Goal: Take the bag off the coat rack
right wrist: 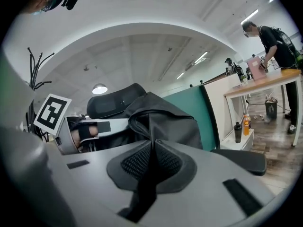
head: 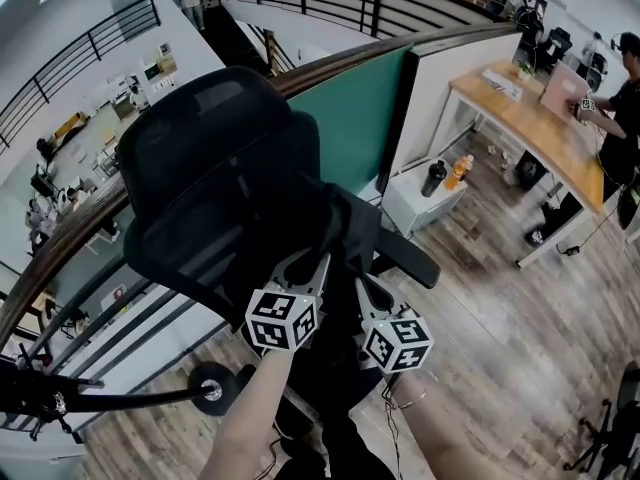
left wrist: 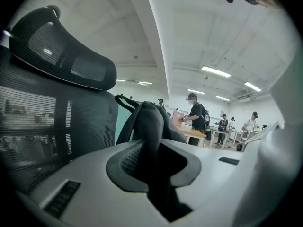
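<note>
The left gripper (left wrist: 156, 161) and right gripper (right wrist: 152, 162) are each clamped on a fold of the bag (right wrist: 165, 119), which may be pulled free if it is snagged on the chair (head: 215, 158).

Black on black, with teal standing out behind.
The black fabric bag (head: 345, 223) is blending into the black mesh office chair (head: 215, 148). A teal partition panel (head: 350, 118) is showing behind them, a pale wooden desk (head: 520, 108) and grey-brown plank floor (head: 500, 318) are showing grain, and the left gripper (head: 312, 260) and right gripper (head: 368, 286) are wearing white cubes patterned with black squares.
</note>
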`<action>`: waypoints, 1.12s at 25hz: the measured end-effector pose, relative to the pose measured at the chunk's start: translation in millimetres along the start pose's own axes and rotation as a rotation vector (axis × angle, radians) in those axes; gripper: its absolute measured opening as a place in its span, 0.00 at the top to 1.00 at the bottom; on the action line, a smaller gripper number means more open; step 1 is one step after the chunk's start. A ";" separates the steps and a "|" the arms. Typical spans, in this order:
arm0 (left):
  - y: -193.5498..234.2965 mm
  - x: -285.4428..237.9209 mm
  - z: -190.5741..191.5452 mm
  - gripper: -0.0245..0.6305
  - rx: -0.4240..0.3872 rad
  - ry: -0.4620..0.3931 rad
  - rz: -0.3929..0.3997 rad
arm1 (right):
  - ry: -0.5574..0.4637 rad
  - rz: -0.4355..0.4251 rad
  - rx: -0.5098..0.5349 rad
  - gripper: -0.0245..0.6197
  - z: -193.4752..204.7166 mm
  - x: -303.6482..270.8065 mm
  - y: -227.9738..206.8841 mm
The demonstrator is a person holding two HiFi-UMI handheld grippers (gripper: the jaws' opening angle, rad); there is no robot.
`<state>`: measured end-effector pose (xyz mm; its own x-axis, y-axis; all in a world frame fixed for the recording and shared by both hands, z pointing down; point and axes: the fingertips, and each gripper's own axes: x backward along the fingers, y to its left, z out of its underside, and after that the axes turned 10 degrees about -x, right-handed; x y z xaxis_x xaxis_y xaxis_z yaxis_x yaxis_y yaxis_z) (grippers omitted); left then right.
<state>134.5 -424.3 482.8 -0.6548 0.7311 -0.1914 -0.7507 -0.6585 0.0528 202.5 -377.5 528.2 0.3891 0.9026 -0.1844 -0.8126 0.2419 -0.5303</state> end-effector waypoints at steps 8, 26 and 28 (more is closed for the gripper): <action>36.2 -9.5 31.2 0.84 0.019 0.044 -0.044 | 0.064 0.006 -0.008 0.92 28.6 -39.5 -5.7; 88.3 -11.8 95.5 0.83 0.112 0.121 -0.117 | 0.170 0.018 -0.014 0.92 81.8 -85.6 -11.1; 93.0 -11.5 100.1 0.83 0.110 0.131 -0.127 | 0.179 0.018 -0.014 0.92 85.3 -89.8 -11.1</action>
<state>63.5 -476.2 588.0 -0.5432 0.7728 -0.3282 -0.8359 -0.5342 0.1258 139.5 -430.9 621.3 0.4470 0.8283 -0.3377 -0.8141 0.2204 -0.5372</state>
